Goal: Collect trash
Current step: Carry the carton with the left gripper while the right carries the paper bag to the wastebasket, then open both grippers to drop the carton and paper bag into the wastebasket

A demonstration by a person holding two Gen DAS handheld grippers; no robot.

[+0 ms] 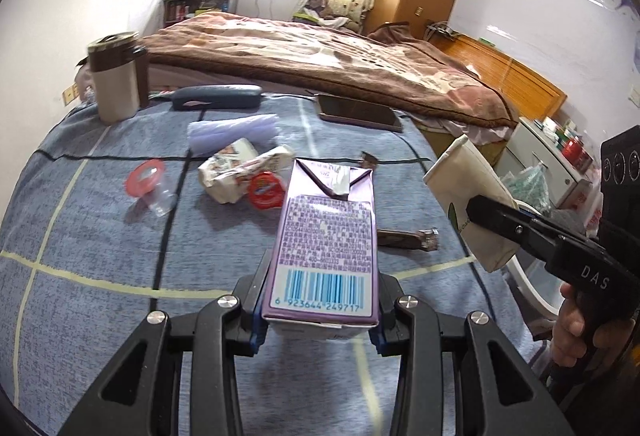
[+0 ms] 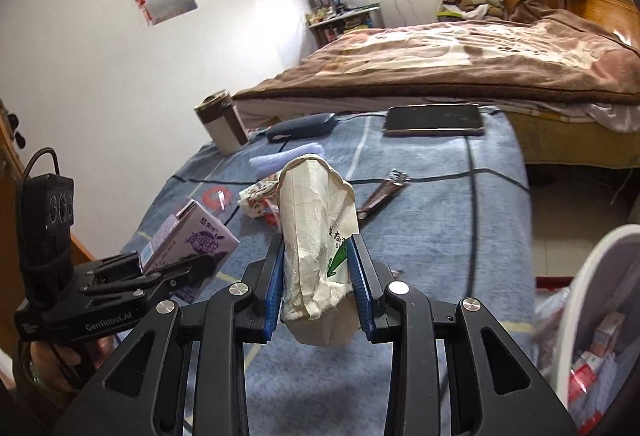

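My left gripper (image 1: 320, 300) is shut on a purple drink carton (image 1: 328, 236) and holds it above the blue checked cloth (image 1: 100, 236). The carton also shows in the right wrist view (image 2: 192, 240). My right gripper (image 2: 318, 276) is shut on a crumpled white paper cup (image 2: 316, 228), which also shows in the left wrist view (image 1: 468, 195) past the table's right edge. On the cloth lie a crumpled white wrapper (image 1: 236, 171), a red lid (image 1: 264, 191), a clear plastic cup with a red rim (image 1: 150, 183) and a brown snack wrapper (image 1: 408, 238).
A travel mug (image 1: 116, 75), a dark glasses case (image 1: 216, 95), a phone (image 1: 358, 111) and a clear plastic sheet (image 1: 232, 133) sit at the far side of the cloth. A white bin (image 2: 592, 316) holding trash stands at the right. A bed (image 1: 320, 51) lies beyond.
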